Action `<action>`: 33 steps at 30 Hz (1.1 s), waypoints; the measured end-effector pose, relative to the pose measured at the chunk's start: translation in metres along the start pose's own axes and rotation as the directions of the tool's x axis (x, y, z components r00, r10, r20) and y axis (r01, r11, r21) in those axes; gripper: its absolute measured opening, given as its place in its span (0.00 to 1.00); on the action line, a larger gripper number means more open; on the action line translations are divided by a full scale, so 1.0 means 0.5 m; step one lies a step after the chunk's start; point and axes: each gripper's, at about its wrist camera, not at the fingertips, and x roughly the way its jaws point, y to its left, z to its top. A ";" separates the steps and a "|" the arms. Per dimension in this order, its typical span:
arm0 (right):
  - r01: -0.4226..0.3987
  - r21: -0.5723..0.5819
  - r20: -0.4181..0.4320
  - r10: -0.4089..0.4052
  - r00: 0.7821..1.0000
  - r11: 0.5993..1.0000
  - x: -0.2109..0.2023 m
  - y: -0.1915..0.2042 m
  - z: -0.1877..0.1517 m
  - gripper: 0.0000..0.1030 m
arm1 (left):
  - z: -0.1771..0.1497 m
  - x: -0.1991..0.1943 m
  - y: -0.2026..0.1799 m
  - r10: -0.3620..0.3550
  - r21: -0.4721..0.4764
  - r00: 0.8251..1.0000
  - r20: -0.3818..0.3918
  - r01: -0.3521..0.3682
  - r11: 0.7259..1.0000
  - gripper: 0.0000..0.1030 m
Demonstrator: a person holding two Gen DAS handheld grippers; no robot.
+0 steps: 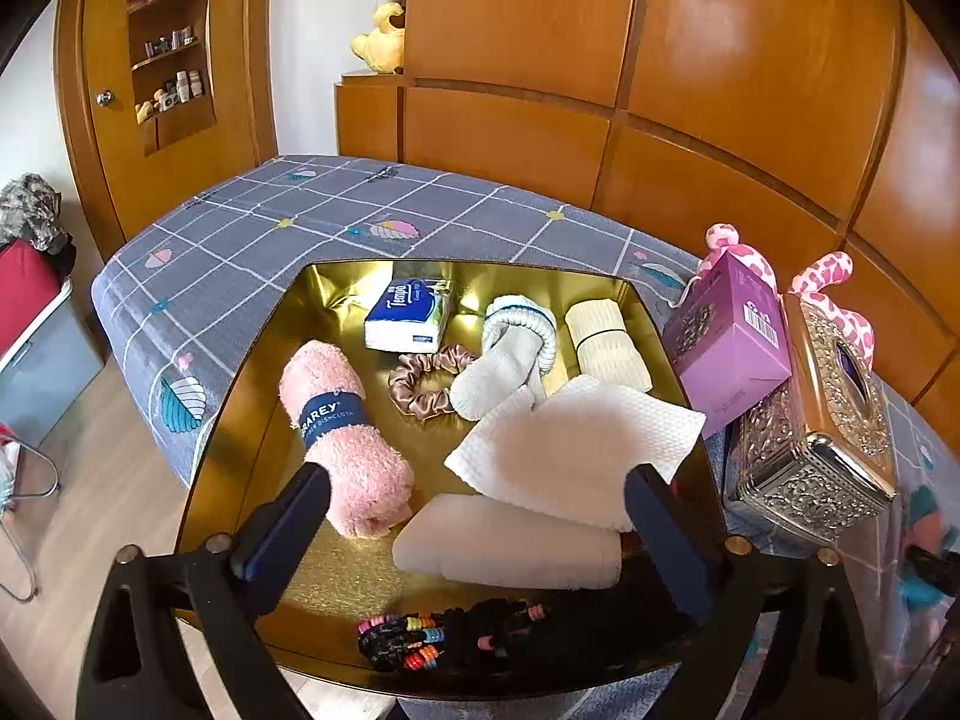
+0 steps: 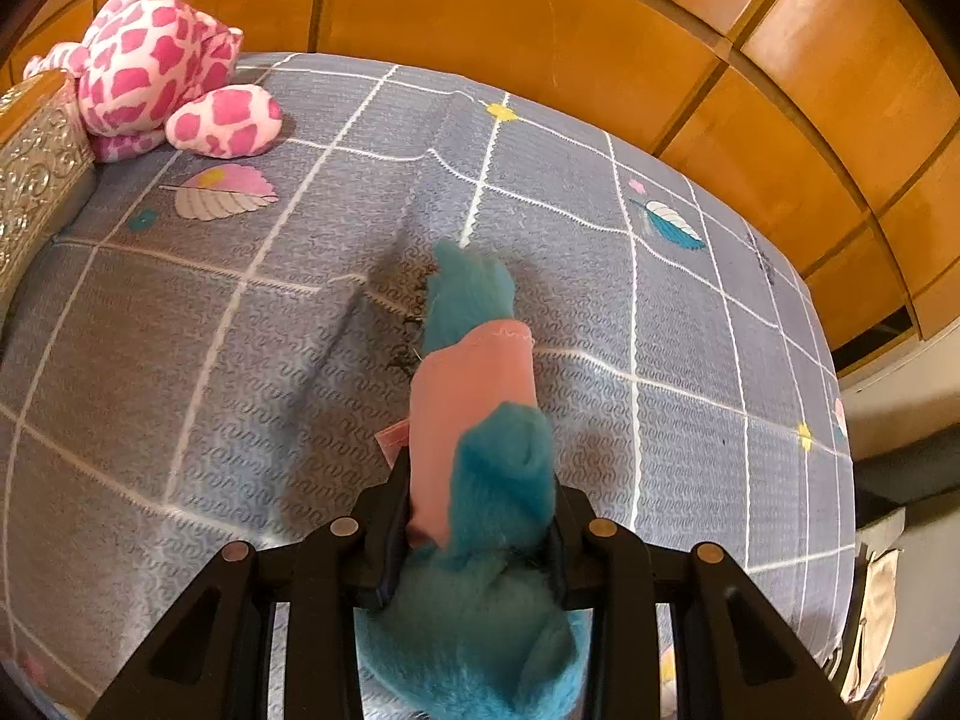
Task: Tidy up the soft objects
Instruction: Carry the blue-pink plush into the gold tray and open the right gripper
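Observation:
A gold tray (image 1: pixel 240 420) lies on the grey patterned bed. In it are a rolled pink towel (image 1: pixel 342 432), a tissue pack (image 1: pixel 408 315), a satin scrunchie (image 1: pixel 426 381), grey socks (image 1: pixel 510 360), a cream cloth roll (image 1: pixel 606 339), a white cloth (image 1: pixel 576 444), a beige sponge (image 1: pixel 510 546) and a bunch of hair ties (image 1: pixel 432 639). My left gripper (image 1: pixel 480 510) is open above the tray's near half, empty. My right gripper (image 2: pixel 474 516) is shut on a blue and pink plush toy (image 2: pixel 480 396) and holds it over the bed (image 2: pixel 180 330).
A purple box (image 1: pixel 726 336) and an ornate metal tissue box (image 1: pixel 822 420) stand right of the tray. A pink-spotted plush (image 2: pixel 162 60) sits behind them. Wooden wardrobe panels (image 1: pixel 660 90) back the bed. A shelf cabinet (image 1: pixel 168 48) and the floor lie left.

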 end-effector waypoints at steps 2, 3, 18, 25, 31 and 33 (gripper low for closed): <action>-0.017 0.027 -0.001 0.017 1.000 1.000 -0.010 -0.004 0.000 0.32 | -0.001 0.000 0.002 -0.001 -0.004 1.000 -0.002 0.001 1.000 1.00; -0.029 0.041 0.000 0.029 1.000 0.999 -0.014 -0.006 0.001 0.31 | -0.001 0.000 0.002 -0.004 -0.006 1.000 -0.004 0.004 1.000 1.00; -0.291 0.110 0.287 0.250 0.925 0.951 -0.238 0.014 0.041 0.24 | 0.000 0.000 0.000 0.000 0.008 1.000 -0.003 0.001 1.000 1.00; -0.446 -0.124 0.389 0.457 0.800 0.886 -0.365 0.154 0.088 0.24 | 0.009 -0.013 0.011 0.003 -0.006 1.000 0.013 -0.003 1.000 1.00; -0.554 -0.328 0.314 0.641 0.700 0.765 -0.411 0.332 0.107 0.24 | 0.011 -0.037 0.038 0.026 -0.018 0.999 0.026 -0.025 1.000 1.00; -0.582 -0.356 0.267 0.676 0.687 0.731 -0.405 0.388 0.113 0.24 | 0.009 -0.041 0.055 0.042 -0.026 0.999 0.026 -0.041 0.999 1.00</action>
